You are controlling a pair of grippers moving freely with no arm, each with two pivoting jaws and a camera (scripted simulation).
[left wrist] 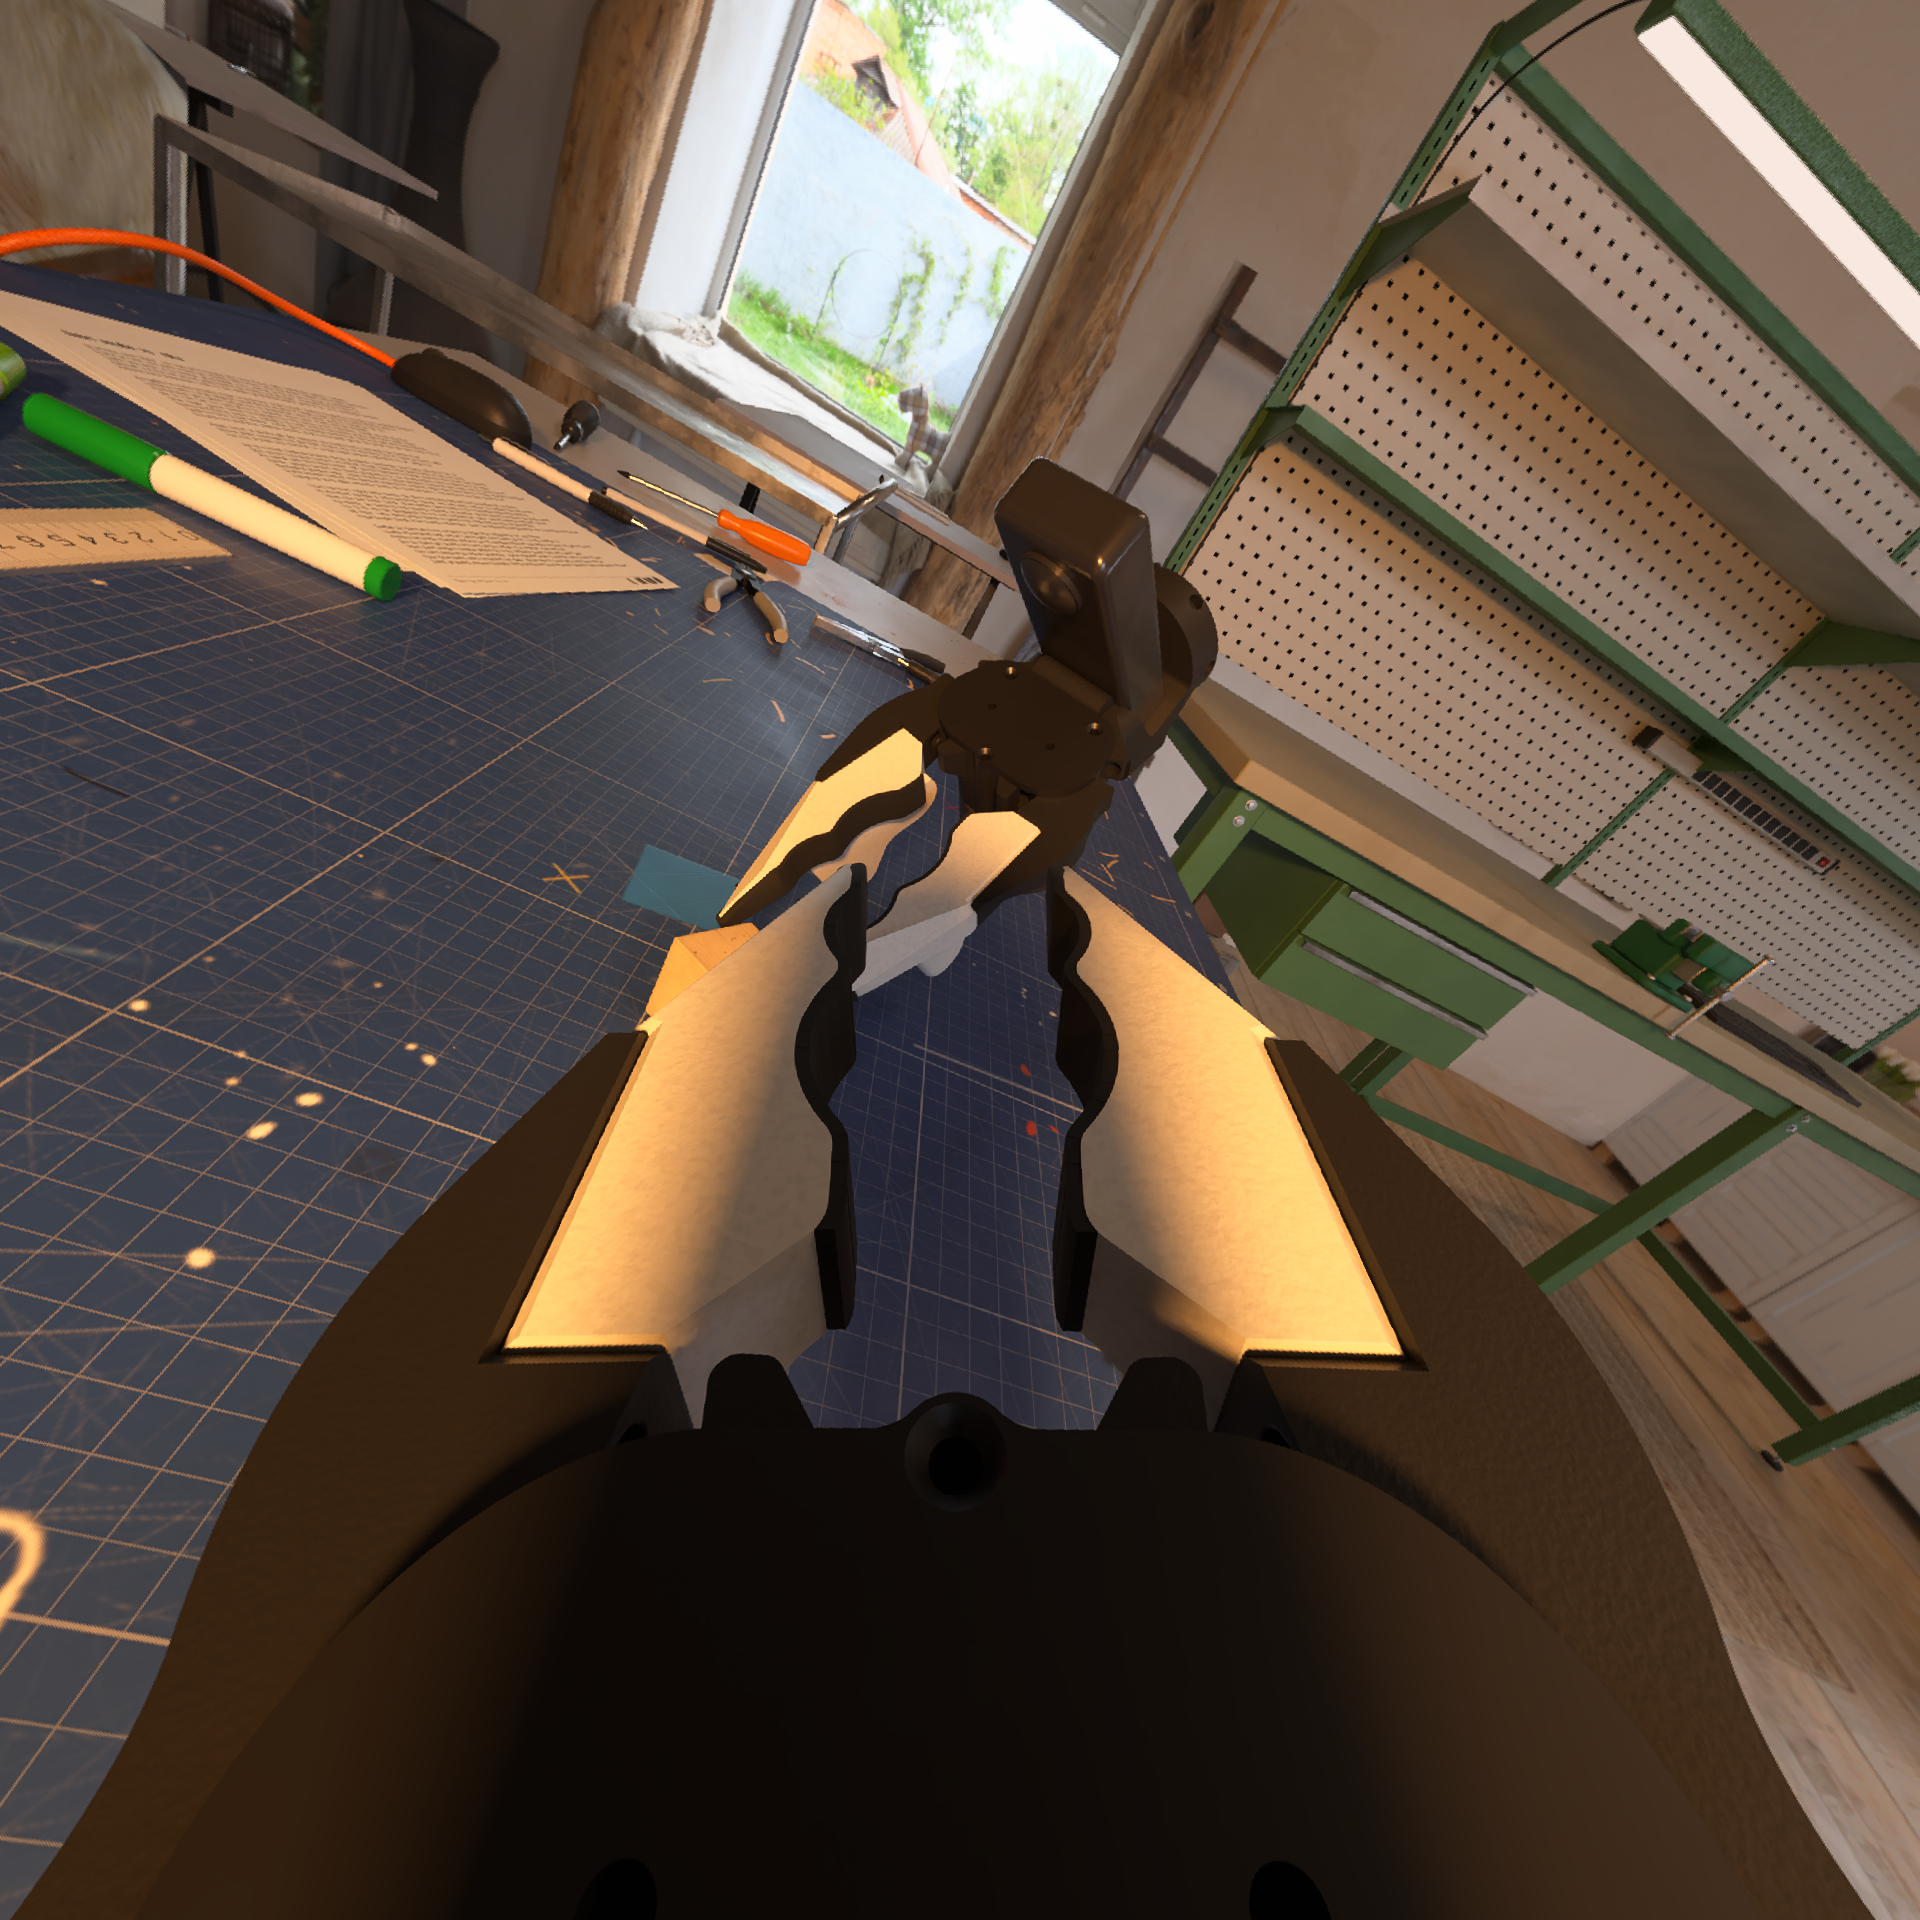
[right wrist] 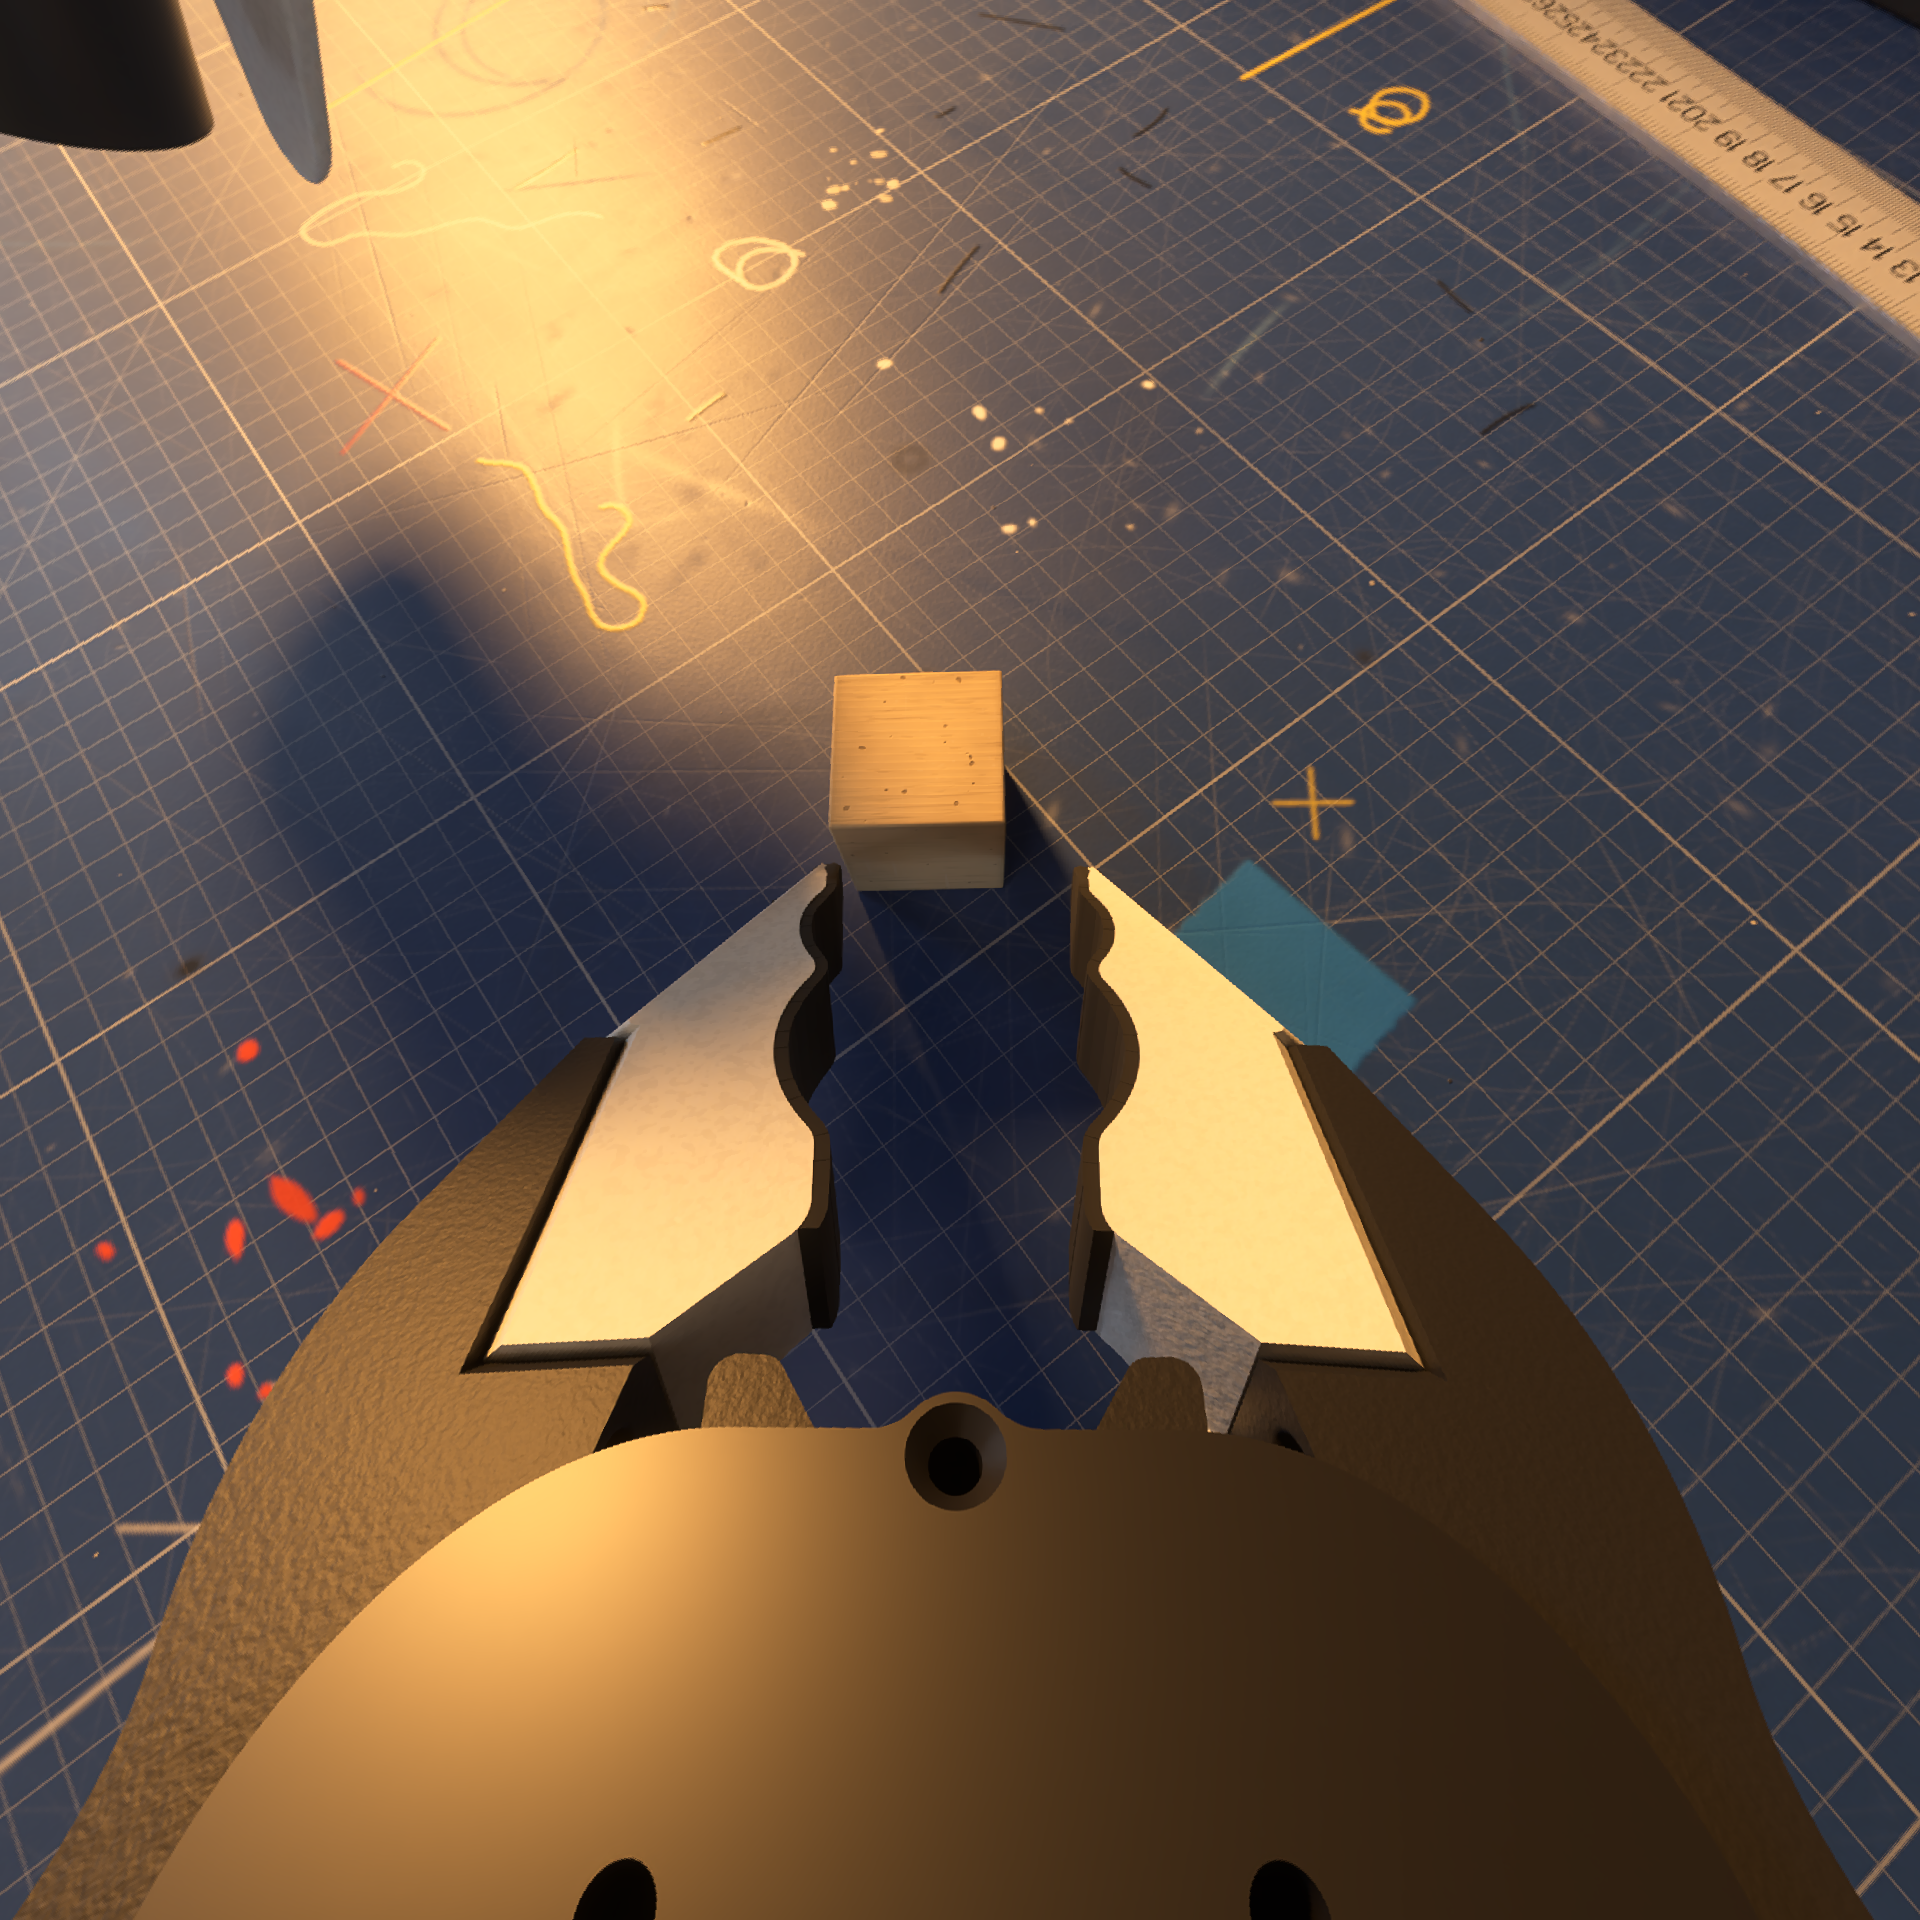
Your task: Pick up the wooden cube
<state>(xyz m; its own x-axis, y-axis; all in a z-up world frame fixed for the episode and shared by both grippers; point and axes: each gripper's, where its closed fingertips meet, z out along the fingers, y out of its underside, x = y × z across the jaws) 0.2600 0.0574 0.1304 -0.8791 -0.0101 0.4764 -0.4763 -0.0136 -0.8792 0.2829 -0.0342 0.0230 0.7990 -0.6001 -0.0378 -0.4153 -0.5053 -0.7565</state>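
The wooden cube [right wrist: 916,774] sits on the blue cutting mat [right wrist: 1455,623], lit warm on top. My right gripper [right wrist: 956,878] is open and empty, low over the mat. Its fingertips stop just short of the cube's near face, and the cube lies slightly left of the gap's centre. My left gripper [left wrist: 956,883] is open and empty, tilted, facing the right gripper's dark body [left wrist: 1023,743]. In the left wrist view only a corner of the cube [left wrist: 696,961] shows behind my left finger. A part of the left gripper [right wrist: 296,94] shows far off at top left.
A light blue square patch [right wrist: 1299,966] lies right of the cube. A ruler [right wrist: 1766,156] lies at the far right. A green marker [left wrist: 208,488], paper sheet [left wrist: 364,457], orange screwdriver [left wrist: 758,535] and pliers [left wrist: 748,603] lie farther off. A green pegboard bench [left wrist: 1558,623] stands beyond the table's edge.
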